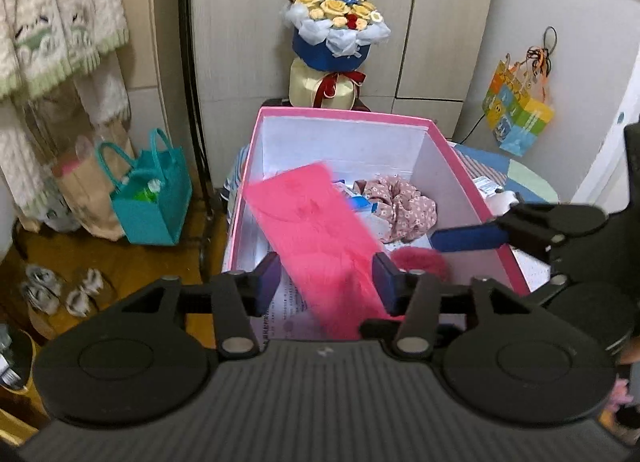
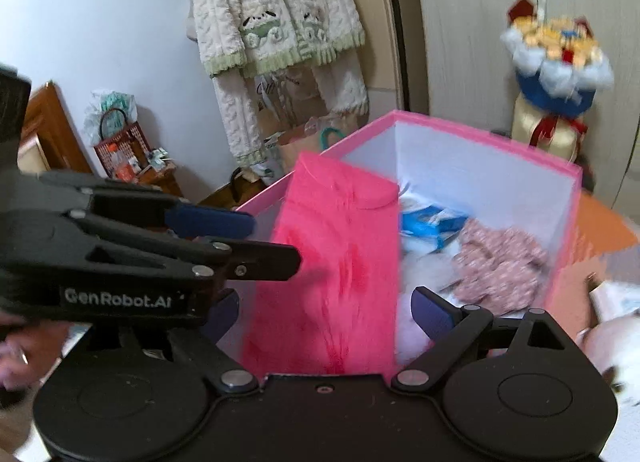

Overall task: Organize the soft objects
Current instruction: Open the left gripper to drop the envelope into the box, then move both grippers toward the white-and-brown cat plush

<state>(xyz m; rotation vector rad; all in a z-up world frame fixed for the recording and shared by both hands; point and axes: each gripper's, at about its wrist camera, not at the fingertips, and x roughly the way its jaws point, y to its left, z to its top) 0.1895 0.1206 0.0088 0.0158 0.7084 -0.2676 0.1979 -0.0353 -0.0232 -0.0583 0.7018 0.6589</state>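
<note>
1. Drop-off step, I'd say: the pink cloth (image 1: 320, 238) lies blurred, slanting into the pink box (image 1: 448, 142).
2. Left gripper (image 1: 326, 276) and right gripper (image 2: 324, 310) both have jaws apart, pads off the cloth.
3. Next: back out and find another soft item.

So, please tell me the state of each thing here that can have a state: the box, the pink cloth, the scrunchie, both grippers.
pink box: open, no lid on it, partly filled.
pink cloth: folded flat, tilted, lower end between the left fingers, pads not pressing it.
floral scrunchie: lying inside the box.
left gripper: open.
right gripper: open, cloth between its fingers, no grip seen.
</note>
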